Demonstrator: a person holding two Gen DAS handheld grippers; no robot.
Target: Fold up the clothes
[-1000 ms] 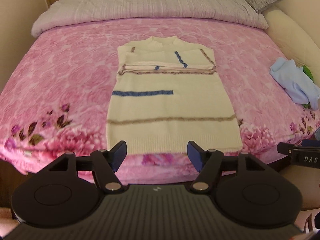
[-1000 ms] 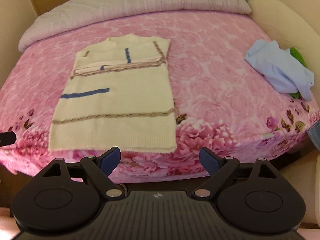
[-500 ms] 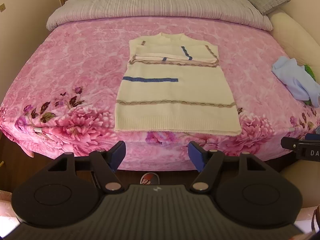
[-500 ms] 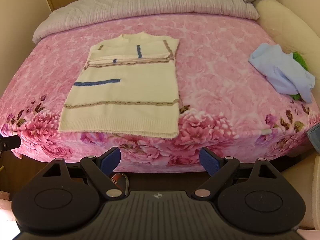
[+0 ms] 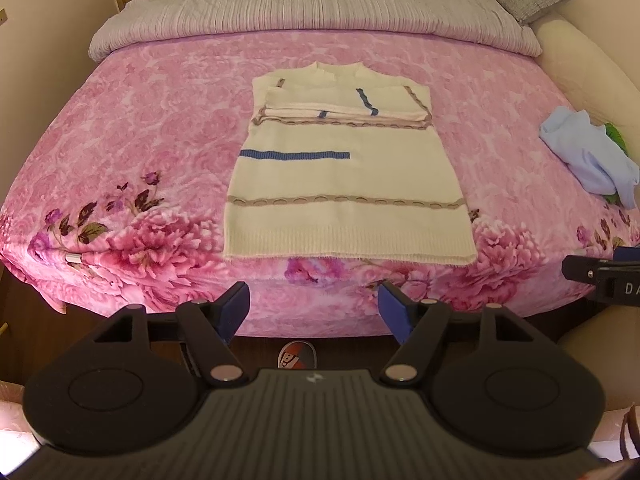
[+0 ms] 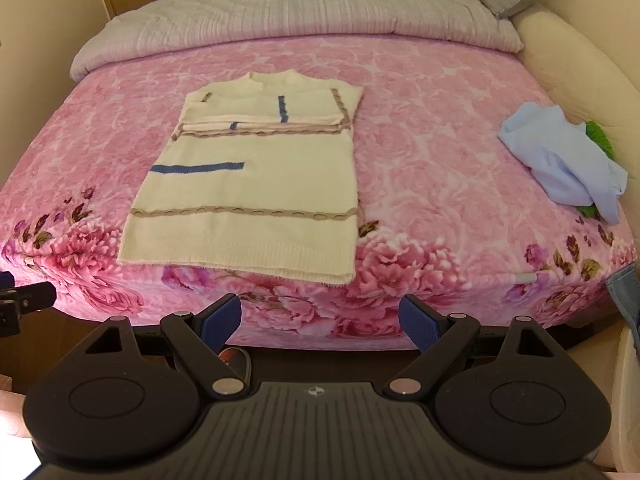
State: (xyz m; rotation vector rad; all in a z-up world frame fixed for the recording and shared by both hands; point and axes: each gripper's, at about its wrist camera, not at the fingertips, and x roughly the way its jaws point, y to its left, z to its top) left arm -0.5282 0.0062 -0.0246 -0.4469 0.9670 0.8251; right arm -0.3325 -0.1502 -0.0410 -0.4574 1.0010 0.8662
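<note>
Cream knitted sweater with blue and brown stripes [image 5: 344,184], sleeves folded in, flat on pink floral blanket [image 5: 160,120], hem near front edge. Soft, limp, light; likely grasp: hem corners. Left gripper [image 5: 314,306], right gripper [image 6: 320,316]: jaws apart, empty, short of hem.

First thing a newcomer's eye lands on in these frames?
The cream knit sweater with blue and tan stripes, sleeves folded across its chest, lying flat mid-bed with its hem at the near edge of the pink floral blanket. Then the crumpled light blue garment near the bed's right side. Both claws hang open, empty.
</note>
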